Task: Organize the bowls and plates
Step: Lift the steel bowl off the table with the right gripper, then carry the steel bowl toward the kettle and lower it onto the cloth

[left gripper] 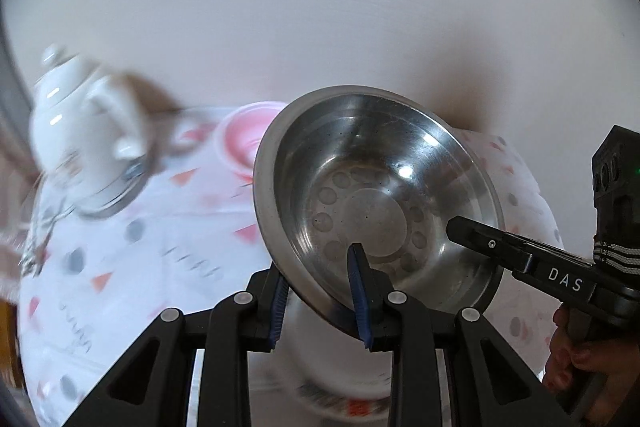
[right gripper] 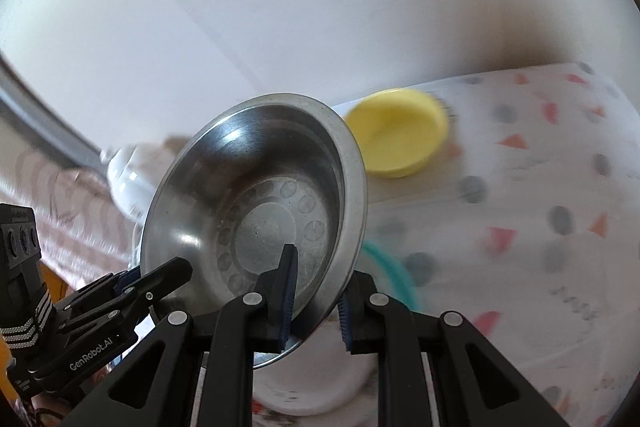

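Observation:
A steel bowl (left gripper: 376, 203) with a dimpled bottom hangs tilted above the table, held by both grippers. My left gripper (left gripper: 320, 267) is shut on its near rim, one blue pad inside and one outside. My right gripper (left gripper: 456, 227) comes in from the right and clamps the opposite rim. In the right wrist view the same steel bowl (right gripper: 256, 203) sits in my right gripper (right gripper: 320, 267), and my left gripper (right gripper: 160, 273) bites the rim at the lower left. A white bowl (right gripper: 312, 379) stands directly under the steel one.
A patterned tablecloth (right gripper: 540, 187) covers the table. On it are a yellow bowl (right gripper: 400, 135), a teal rim (right gripper: 396, 267), a pink bowl (left gripper: 240, 139) and a white teapot (left gripper: 80, 115) on a glass dish. A pale wall rises behind. A hand (left gripper: 580, 359) grips the right tool.

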Available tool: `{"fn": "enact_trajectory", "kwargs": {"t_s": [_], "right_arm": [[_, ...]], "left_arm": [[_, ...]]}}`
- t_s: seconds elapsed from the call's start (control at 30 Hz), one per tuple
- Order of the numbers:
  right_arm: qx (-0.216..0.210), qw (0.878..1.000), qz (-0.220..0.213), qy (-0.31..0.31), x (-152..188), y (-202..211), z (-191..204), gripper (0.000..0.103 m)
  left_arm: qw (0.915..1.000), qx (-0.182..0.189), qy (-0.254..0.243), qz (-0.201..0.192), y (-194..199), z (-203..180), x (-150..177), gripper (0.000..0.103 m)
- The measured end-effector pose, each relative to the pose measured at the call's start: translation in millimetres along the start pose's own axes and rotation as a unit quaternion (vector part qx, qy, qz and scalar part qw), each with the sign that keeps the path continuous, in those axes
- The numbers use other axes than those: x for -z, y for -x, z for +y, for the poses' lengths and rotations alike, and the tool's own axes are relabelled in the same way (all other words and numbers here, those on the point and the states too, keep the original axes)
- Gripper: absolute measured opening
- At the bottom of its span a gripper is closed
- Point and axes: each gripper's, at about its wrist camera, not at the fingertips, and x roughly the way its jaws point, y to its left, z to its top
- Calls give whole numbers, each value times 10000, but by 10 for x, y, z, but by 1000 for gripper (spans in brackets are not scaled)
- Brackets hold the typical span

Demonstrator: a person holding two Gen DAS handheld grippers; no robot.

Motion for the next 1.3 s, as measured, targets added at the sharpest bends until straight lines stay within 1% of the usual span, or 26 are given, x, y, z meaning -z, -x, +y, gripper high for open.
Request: {"fn": "enact_trajectory", "kwargs": {"t_s": [0.17,0.3,0.43,0.57,0.63,0.87,1.03,1.3], "right_arm": [[-258,9987,274,335,104,-231,416,18],[-415,9956,541,641,150,-452,749,18],[-560,9918,820,811,260,-674,975,18],[-626,9873,1061,1003,404,-883,1185,18],[-639,9849,1172,1098,423,-988,1288,18],[-653,9790,1501,1211,596,-1178,1441,18],[-633,9762,1670,1228,682,-1268,1464,18],[-583,9744,1795,1223,758,-1393,1501,18]], "left_arm": [[9988,-301,382,-85,190,430,183,29],[9959,-528,726,-57,260,730,354,29],[9923,-717,1013,-48,332,989,537,29],[9879,-880,1275,33,392,1208,721,29],[9853,-944,1415,127,390,1311,797,29],[9789,-1051,1718,343,341,1527,1052,29],[9761,-1073,1830,477,246,1626,1107,29],[9733,-1059,1918,683,177,1676,1184,29]]}}
